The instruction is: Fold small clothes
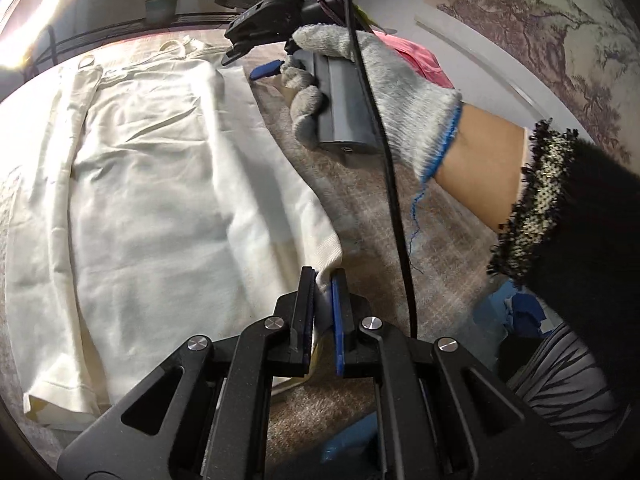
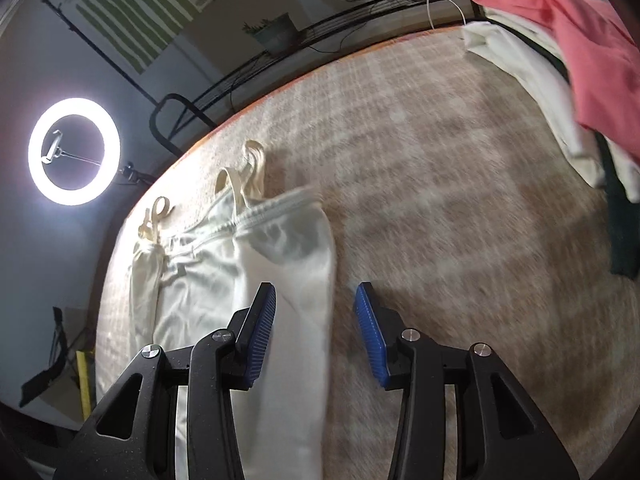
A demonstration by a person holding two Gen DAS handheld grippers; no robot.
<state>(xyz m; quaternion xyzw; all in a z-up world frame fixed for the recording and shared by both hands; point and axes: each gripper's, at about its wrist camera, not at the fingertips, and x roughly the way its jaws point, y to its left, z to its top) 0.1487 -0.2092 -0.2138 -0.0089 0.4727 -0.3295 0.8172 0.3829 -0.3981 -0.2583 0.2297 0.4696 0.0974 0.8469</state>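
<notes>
Cream garment [image 1: 160, 184] lies spread flat on the worktop [image 1: 380, 216], which is covered in a beige plaid cloth; its strap loops [image 2: 240, 176] point toward the far edge, where a ring light [image 2: 74, 151] glows beyond the rim. One long side is folded over the middle, making a straight edge along the cloth.

Left hand-held gripper [image 1: 323, 280] sits low over the near edge of the worktop, its fingers pressed together on the garment's near corner, a fold of cream fabric pinched between the black pad and the blue pad.

Right hand-held gripper [image 2: 316, 304] hangs above the garment's folded edge nearer the strap end, tilted downward. Its fingers are spread apart with nothing between them: the left pad is over the cream fabric, the right pad over bare plaid. In the left wrist view a gloved right hand [image 1: 360, 80] wraps the grey handle, the forearm reaching in from the right side in a black sleeve with a beaded cuff.

Toward the far right corner of the worktop lies a pile of clothes [image 2: 552, 92], a pink piece [image 2: 580, 40] on top of white and dark ones, well apart from the garment.
</notes>
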